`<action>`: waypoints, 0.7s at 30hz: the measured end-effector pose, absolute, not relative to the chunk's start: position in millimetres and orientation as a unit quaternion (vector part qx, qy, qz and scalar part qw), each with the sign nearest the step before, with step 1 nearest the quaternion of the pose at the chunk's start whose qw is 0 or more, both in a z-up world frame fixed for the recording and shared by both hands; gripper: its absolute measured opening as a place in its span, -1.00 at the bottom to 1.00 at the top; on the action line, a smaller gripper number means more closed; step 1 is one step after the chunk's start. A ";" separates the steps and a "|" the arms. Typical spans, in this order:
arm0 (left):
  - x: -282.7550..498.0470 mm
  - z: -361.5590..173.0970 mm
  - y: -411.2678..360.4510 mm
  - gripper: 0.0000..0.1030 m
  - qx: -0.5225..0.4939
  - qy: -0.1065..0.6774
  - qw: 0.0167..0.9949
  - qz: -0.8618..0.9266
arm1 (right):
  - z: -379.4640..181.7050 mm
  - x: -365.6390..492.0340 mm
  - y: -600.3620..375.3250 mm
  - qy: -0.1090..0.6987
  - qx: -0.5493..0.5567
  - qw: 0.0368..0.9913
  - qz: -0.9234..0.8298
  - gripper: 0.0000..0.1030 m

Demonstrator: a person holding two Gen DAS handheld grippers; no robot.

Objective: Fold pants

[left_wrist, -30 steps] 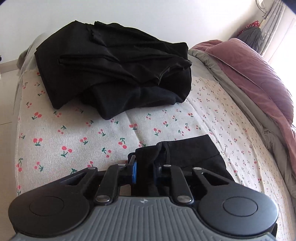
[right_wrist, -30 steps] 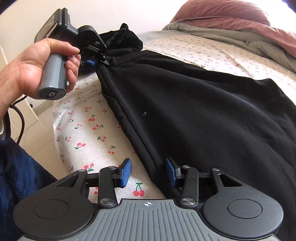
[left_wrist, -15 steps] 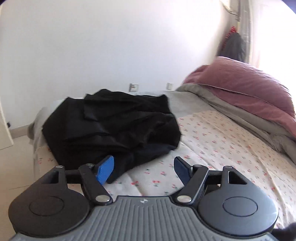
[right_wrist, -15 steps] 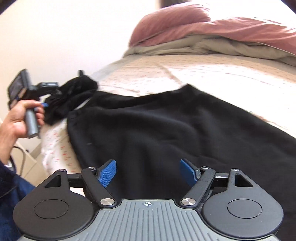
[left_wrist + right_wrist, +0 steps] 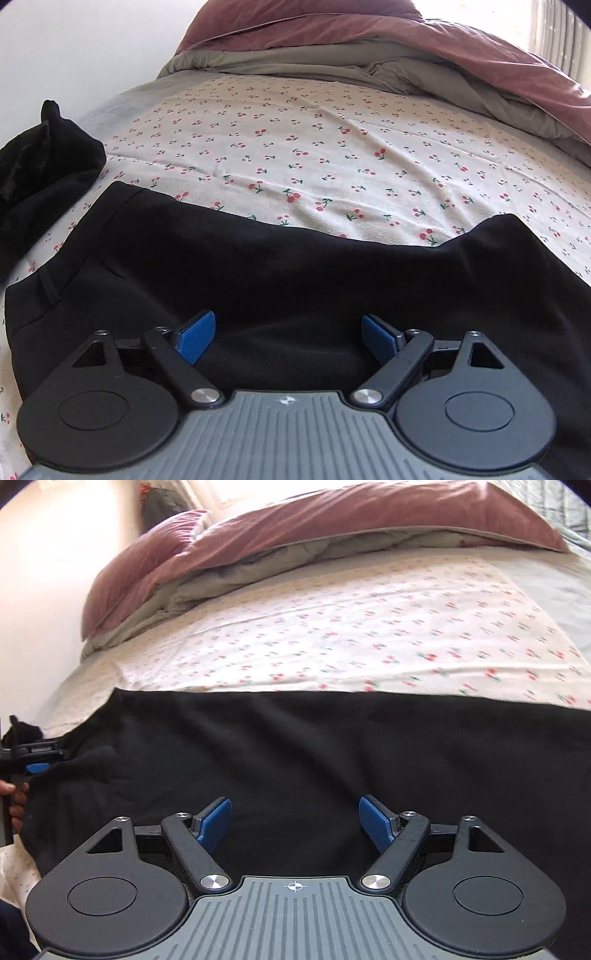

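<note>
Black pants lie spread flat along the bed's near edge under both claws, left claw and right claw spread wide, holding nothing. Next move likely calls for pinching an edge to fold toward the duvet.

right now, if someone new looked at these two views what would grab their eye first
The black pants dominate, spread flat across the near side of the cherry-print sheet, with the left gripper and right gripper both open just above the fabric. Behind them a dusky pink duvet is bunched along the far side of the bed, and a second heap of black clothes sits at the left edge of the left wrist view.
</note>
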State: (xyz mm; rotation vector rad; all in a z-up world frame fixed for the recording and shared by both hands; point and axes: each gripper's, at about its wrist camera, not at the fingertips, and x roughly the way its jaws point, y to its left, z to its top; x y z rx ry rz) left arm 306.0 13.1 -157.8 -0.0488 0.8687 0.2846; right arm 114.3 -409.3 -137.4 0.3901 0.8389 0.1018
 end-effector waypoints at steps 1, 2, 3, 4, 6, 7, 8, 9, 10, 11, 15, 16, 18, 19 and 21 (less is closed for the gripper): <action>306.3 -157.6 13.1 0.89 -0.024 0.416 0.896 0.150 | -137.3 102.9 -427.0 0.402 0.216 0.889 0.037 0.50; 305.6 -155.3 10.0 0.88 -0.023 0.415 0.895 0.161 | -135.8 92.8 -438.5 0.400 0.228 0.888 0.020 0.50; 305.2 -154.3 7.0 0.86 -0.024 0.414 0.894 0.170 | -135.2 81.5 -450.0 0.399 0.233 0.887 -0.003 0.50; 305.0 -152.0 2.3 0.80 -0.031 0.414 0.892 0.180 | -135.1 71.4 -462.4 0.398 0.235 0.886 -0.032 0.50; 303.8 -145.3 -7.5 0.73 -0.055 0.415 0.890 0.179 | -132.3 50.8 -480.9 0.394 0.244 0.884 -0.068 0.50; 302.9 -141.6 -14.8 0.73 -0.071 0.414 0.891 0.169 | -129.1 35.8 -489.8 0.391 0.254 0.881 -0.079 0.50; 301.0 -139.1 -22.4 0.73 -0.084 0.411 0.894 0.158 | -125.9 21.0 -497.6 0.382 0.266 0.882 -0.075 0.51; 299.4 -137.1 -31.4 0.73 -0.092 0.410 0.896 0.141 | -123.5 9.2 -502.6 0.374 0.278 0.882 -0.070 0.48; 300.5 -138.4 -44.3 0.73 -0.093 0.415 0.897 0.120 | -121.8 -7.3 -513.4 0.366 0.299 0.879 -0.067 0.43; 298.4 -139.3 -54.5 0.73 -0.091 0.418 0.898 0.104 | -122.7 -19.2 -517.7 0.363 0.314 0.874 -0.071 0.27; 293.4 -147.1 -75.6 0.73 -0.077 0.427 0.897 0.083 | -141.0 -60.2 -539.2 0.362 0.370 0.845 -0.136 -0.31; 293.8 -147.7 -74.2 0.73 -0.078 0.426 0.897 0.086 | -144.3 -67.7 -545.0 0.360 0.382 0.837 -0.153 -0.43; 294.7 -147.2 -67.2 0.73 -0.090 0.425 0.896 0.092 | -145.1 -80.7 -555.9 0.353 0.398 0.827 -0.183 -0.56; 296.0 -147.6 -58.8 0.73 -0.100 0.424 0.895 0.098 | -144.1 -84.7 -560.4 0.351 0.397 0.825 -0.196 -0.60; 297.3 -149.4 -47.0 0.73 -0.109 0.421 0.894 0.108 | -145.6 -87.4 -567.4 0.350 0.405 0.818 -0.211 -0.63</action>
